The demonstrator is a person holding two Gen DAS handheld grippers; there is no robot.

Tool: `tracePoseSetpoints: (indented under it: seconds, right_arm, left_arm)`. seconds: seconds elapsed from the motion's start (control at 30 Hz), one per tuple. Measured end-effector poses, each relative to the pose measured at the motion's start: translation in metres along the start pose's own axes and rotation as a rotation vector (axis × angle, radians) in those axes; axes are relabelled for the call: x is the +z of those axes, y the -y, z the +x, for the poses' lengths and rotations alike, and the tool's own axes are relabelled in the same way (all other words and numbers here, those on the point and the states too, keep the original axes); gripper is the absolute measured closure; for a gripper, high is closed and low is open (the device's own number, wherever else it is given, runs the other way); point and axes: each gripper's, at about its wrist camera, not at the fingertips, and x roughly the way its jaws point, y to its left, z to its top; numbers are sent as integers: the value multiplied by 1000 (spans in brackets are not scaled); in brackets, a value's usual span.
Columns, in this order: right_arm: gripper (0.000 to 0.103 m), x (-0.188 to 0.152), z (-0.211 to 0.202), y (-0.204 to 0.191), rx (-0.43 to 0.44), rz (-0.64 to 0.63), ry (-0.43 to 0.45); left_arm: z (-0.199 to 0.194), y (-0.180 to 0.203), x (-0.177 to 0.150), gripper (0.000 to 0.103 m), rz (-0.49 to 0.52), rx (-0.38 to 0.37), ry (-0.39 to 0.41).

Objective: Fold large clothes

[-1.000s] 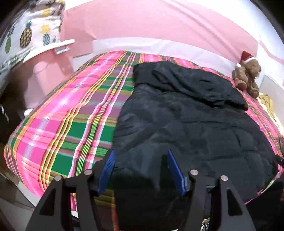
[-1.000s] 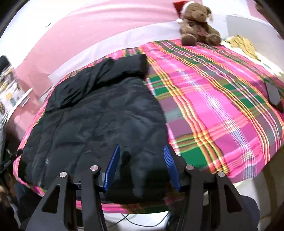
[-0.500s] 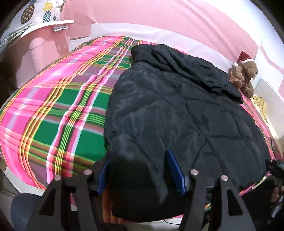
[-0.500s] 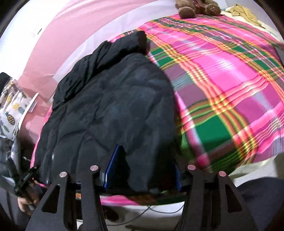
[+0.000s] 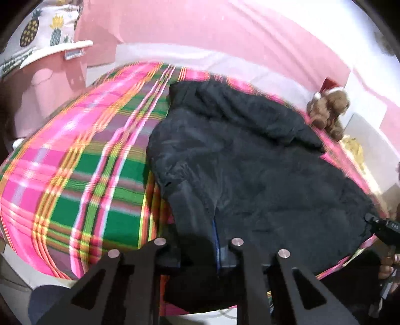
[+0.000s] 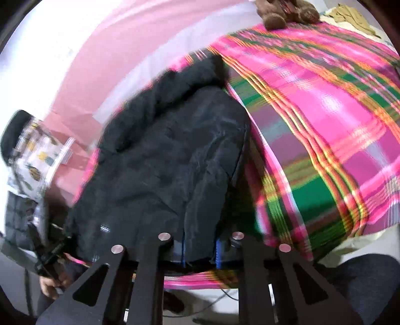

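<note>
A large black padded jacket [image 5: 250, 160] lies spread on a bed with a pink and green plaid cover [image 5: 82, 160], collar end far from me. My left gripper [image 5: 200, 245] is shut on the jacket's near left hem corner and lifts a ridge of fabric. In the right wrist view the jacket [image 6: 170, 155] fills the middle left. My right gripper [image 6: 200, 250] is shut on the near right hem corner, with fabric bunched between the blue pads. The plaid cover [image 6: 325, 125] runs off to the right.
A brown teddy bear [image 5: 330, 112] with a red hat sits at the bed's far right corner, also in the right wrist view [image 6: 287, 12]. A pineapple-print cloth [image 5: 37, 37] covers furniture at the left. A pink wall stands behind the bed. The bed's near edge is just below both grippers.
Both grippers went from open over the jacket's near hem to shut on its two corners. The hem now rises off the bed on both sides.
</note>
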Motion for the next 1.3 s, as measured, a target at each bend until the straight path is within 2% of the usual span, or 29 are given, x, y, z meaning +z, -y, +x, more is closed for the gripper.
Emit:
tracePoseSetpoints:
  seconds: [0.3, 0.47, 0.7, 0.9, 1.13, 1.3]
  right_arm:
    - [90, 7, -79, -51, 131, -89, 170]
    - [90, 13, -107, -56, 169, -86, 253]
    - [90, 49, -98, -57, 174, -69, 296]
    - [90, 104, -77, -68, 160, -87, 321]
    - [90, 161, -36, -71, 121, -93, 294]
    - [90, 191, 2, -70, 54, -110, 248]
  left_arm:
    - [-90, 10, 30, 86, -28, -99, 204]
    - [-102, 9, 45, 86, -55, -130, 244]
    - [-87, 10, 86, 86, -60, -135, 271]
    - [-61, 13, 129, 86, -51, -123, 282]
    - [-16, 22, 179, 86, -16, -92, 254]
    - [23, 25, 201, 86, 2, -66, 217]
